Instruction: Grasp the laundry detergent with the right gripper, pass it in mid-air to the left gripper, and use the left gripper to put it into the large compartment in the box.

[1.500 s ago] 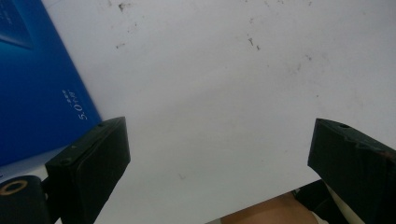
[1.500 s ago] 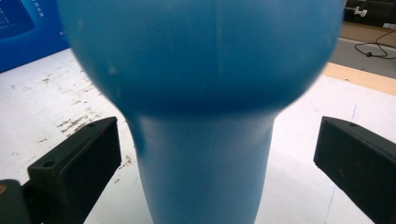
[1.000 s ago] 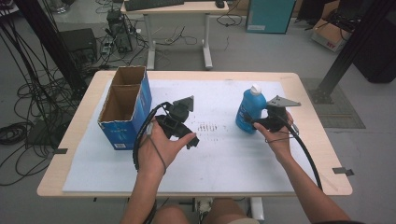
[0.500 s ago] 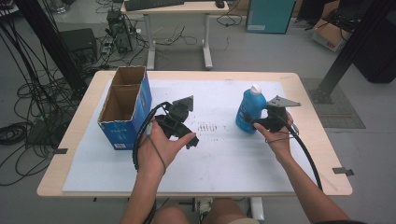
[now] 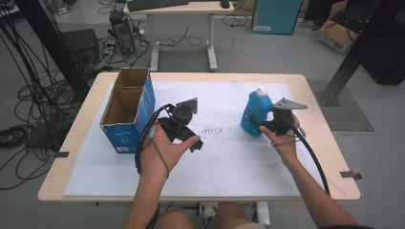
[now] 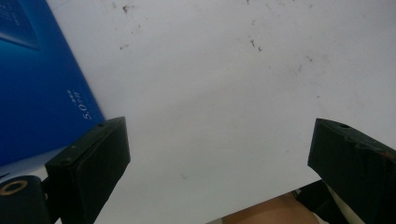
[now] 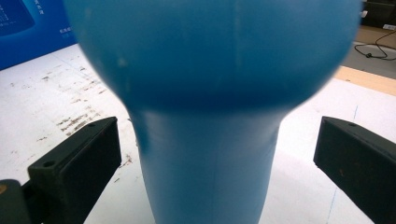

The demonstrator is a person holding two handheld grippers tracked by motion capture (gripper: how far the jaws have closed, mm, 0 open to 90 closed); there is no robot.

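- Broadly, my workspace is a light wooden table [image 5: 315,86] overlaid with a white scuffed sheet [image 5: 229,162], and both of my hand-held tools sit over that sheet.
- Next in size, a blue open-topped cardboard box [image 5: 128,112] with two compartments stands upright at the sheet's left edge; in the left gripper view its blue side [image 6: 37,84] is at the left of the frame.
- Then comes the blue plastic bottle with a white cap [image 5: 256,112], standing upright on the right part of the sheet, well apart from the box.
- My right gripper [image 5: 260,128] is just beside that bottle; in the right gripper view the bottle's body [image 7: 210,140] stands between the two spread jaws with bare sheet on either side, so the claw is released and not squeezing it.
- My left gripper [image 5: 191,138] hangs near the box's right side, its jaws wide apart over bare sheet, released and empty.
- Smallest, dark scuff marks [image 5: 212,130] lie between the two grippers.
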